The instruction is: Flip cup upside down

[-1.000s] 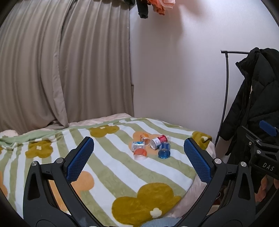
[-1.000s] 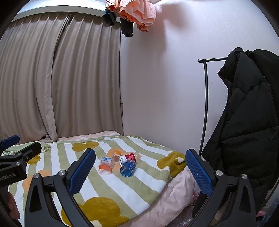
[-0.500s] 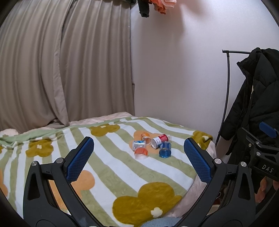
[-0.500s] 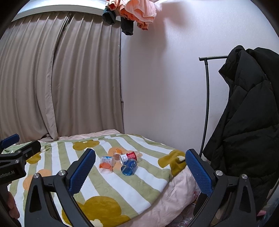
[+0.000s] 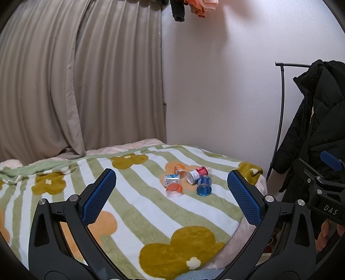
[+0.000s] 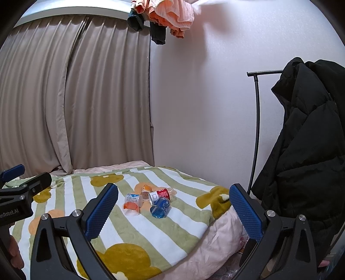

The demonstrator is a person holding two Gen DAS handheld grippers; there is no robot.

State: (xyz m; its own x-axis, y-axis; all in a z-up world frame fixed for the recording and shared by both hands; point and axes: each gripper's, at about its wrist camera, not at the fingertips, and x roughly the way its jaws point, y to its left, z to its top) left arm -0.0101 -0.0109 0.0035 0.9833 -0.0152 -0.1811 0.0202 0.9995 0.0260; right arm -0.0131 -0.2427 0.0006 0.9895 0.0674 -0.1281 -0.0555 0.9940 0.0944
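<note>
Several small plastic cups lie in a cluster on a striped flowered blanket (image 5: 133, 206). An orange cup (image 5: 174, 189) and a blue cup (image 5: 203, 186) are nearest; a white-blue cup (image 5: 171, 178), a red-and-white cup (image 5: 197, 174) and a small orange one (image 5: 180, 168) lie on their sides behind. The cluster also shows in the right wrist view, with the blue cup (image 6: 160, 207) and orange cup (image 6: 131, 207). My left gripper (image 5: 170, 193) is open and empty, well short of the cups. My right gripper (image 6: 173, 206) is open and empty, also at a distance.
The bed's right edge drops off beside a black coat (image 6: 301, 150) on a metal rack (image 6: 256, 120). A beige curtain (image 5: 75, 86) and white wall (image 5: 215, 97) stand behind the bed. Clothes (image 6: 168, 17) hang overhead. The left gripper shows at the right wrist view's left edge (image 6: 19, 193).
Both views have shifted only slightly; the cups sit a touch lower and nearer. Both grippers stay open and empty.
</note>
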